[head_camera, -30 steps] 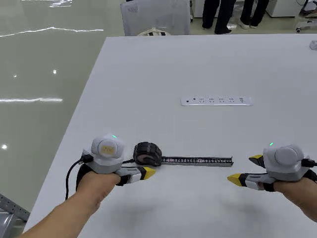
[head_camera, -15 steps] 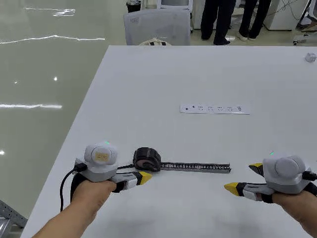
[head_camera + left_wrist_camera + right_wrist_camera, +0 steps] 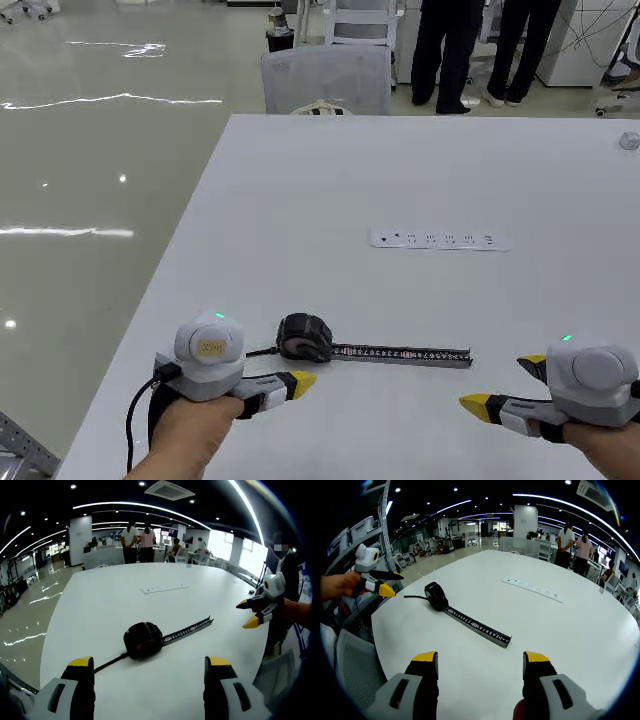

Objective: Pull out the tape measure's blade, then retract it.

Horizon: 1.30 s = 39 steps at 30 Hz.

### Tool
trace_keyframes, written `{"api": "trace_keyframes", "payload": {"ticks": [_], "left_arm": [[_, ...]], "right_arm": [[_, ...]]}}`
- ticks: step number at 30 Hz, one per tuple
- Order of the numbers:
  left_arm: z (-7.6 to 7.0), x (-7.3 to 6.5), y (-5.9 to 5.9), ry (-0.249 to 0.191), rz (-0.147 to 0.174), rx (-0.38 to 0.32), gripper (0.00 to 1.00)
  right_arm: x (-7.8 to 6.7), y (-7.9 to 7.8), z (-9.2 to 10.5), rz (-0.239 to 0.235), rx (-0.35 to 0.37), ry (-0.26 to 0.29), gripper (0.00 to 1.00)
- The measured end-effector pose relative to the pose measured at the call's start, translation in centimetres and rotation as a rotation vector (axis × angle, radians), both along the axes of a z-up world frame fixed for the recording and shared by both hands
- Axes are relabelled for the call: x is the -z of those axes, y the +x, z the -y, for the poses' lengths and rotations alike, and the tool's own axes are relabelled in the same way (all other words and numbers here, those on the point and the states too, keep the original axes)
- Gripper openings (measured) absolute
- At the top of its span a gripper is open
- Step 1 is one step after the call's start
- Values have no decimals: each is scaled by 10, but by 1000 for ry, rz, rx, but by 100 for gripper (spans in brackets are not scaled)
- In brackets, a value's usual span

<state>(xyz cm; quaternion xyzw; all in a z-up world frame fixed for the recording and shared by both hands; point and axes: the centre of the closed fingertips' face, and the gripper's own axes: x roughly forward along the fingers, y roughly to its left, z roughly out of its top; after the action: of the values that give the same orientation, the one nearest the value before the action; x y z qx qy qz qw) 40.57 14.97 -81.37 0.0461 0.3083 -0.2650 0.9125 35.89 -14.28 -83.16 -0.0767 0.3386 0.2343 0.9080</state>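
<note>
Flanking the black round tape measure (image 3: 303, 337), the yellow-tipped left gripper (image 3: 148, 663) and right gripper (image 3: 480, 656) are gaping empty, risking its extended steel blade (image 3: 400, 354) whipping back.

Figures on the blade (image 3: 400, 354) are too small to read, and the top edge crops the standing people (image 3: 440, 45)

A large open-plan office or lab hall is pictured: a long white worktable (image 3: 300, 180) on which a power strip (image 3: 440, 240) is laid, a grey chair (image 3: 325, 78) placed at its far end, a polished floor (image 3: 100, 140), curved ceiling light strips (image 3: 140, 505), a ceiling air-conditioning unit (image 3: 167, 489), metal racking (image 3: 385, 505), and people (image 3: 445, 40) seen standing beyond.
</note>
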Motion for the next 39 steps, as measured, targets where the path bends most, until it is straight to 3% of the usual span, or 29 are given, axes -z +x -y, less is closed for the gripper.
{"api": "trace_keyframes", "payload": {"ticks": [10, 23, 39], "left_arm": [[1, -5, -13, -14, 7, -19, 91], [0, -18, -29, -39, 24, -61, 94], [2, -26, -44, -52, 32, -93, 95]], "right_arm": [[-4, -13, -3, -4, 33, 13, 73], [-21, -28, -8, 10, 69, 33, 77], [-26, -53, -6, -3, 126, 48, 81]]}}
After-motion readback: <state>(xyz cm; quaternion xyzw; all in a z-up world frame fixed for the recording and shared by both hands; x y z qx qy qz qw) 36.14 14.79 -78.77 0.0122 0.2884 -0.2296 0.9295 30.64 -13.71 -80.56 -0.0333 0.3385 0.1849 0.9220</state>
